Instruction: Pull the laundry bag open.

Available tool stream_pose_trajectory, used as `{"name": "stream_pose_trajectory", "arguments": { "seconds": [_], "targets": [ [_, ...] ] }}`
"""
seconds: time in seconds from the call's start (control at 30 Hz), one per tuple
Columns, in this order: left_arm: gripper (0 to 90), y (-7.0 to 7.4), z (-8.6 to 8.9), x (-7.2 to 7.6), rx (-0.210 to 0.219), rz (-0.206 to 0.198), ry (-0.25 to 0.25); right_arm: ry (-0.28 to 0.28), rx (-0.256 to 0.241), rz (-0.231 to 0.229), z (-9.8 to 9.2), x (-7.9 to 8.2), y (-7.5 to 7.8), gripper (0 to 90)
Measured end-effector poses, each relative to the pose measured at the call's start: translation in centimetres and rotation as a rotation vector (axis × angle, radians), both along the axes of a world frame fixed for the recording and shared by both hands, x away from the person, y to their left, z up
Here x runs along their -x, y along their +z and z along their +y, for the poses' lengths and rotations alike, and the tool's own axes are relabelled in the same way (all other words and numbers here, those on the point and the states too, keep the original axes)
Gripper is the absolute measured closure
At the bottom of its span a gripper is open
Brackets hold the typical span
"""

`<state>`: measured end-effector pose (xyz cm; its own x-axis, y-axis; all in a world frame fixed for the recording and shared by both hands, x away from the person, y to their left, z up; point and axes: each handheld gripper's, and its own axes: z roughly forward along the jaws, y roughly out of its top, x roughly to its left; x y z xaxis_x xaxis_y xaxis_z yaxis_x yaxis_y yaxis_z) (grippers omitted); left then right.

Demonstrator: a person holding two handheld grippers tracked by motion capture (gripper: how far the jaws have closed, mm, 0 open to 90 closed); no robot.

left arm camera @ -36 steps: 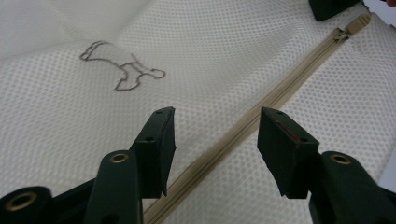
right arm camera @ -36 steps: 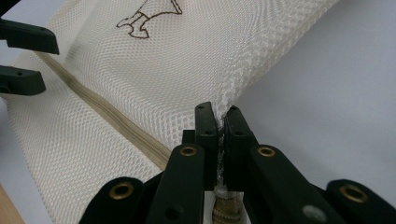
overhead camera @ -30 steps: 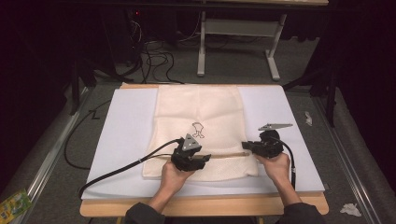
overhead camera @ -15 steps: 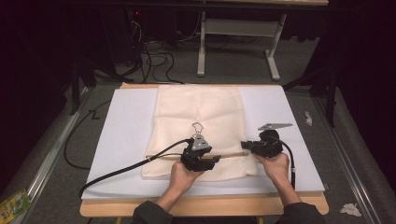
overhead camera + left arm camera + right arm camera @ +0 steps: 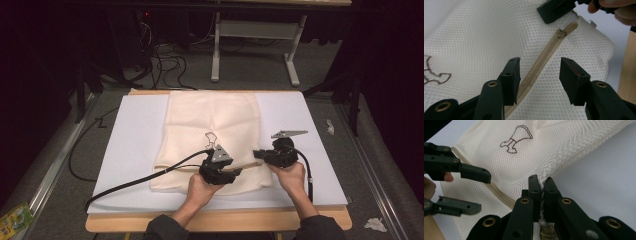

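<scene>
Cream mesh laundry bag [image 5: 215, 135] lies flat on the white mat [image 5: 135, 145], near edge toward the person, its zipper [image 5: 541, 62] running along that edge. Right gripper [image 5: 542, 185] is clenched on the mesh at the zipper's end, pinning that corner — anchoring looks done. Left gripper [image 5: 538, 75] hovers with jaws apart, straddling the zipper tape and grasping nothing. No slider is visible between the jaws; I cannot tell whether the teeth are closed. Judged stage: early to middle — bag secured, zipper located; catching the pull and running it along the tape remains.
</scene>
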<state>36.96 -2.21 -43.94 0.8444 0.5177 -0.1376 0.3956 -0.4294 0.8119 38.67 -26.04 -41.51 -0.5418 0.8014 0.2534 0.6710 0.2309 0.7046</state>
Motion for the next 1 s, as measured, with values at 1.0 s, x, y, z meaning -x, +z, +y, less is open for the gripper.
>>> {"name": "stream_pose_trajectory", "arguments": {
  "seconds": [1.0],
  "targets": [
    [60.4, -0.9, -1.7, -0.4, 0.065, 0.039, -0.021, 0.026, -0.001, -0.022, 1.9, -0.1, 0.9, 88.5]
  ]
}}
